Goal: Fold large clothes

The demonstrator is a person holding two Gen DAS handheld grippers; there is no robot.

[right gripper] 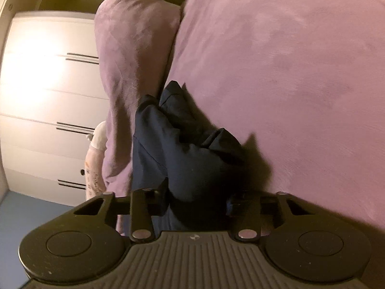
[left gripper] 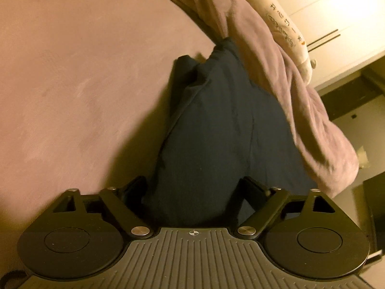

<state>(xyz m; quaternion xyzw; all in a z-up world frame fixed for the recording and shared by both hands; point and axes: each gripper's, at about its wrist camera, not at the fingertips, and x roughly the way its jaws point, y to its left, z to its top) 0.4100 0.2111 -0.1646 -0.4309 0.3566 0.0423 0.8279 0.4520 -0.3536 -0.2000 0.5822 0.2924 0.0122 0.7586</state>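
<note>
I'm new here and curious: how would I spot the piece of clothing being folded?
Start with the wide pink bed cover. Near its edge lies a rumpled pink blanket, and beside it is the dark navy garment, bunched between the grippers' fingers. It is the only dark cloth on the pink bedding.

One dark navy garment point(left gripper: 216, 125), one pink blanket point(left gripper: 276, 77), one white dresser point(right gripper: 48, 101)
</note>
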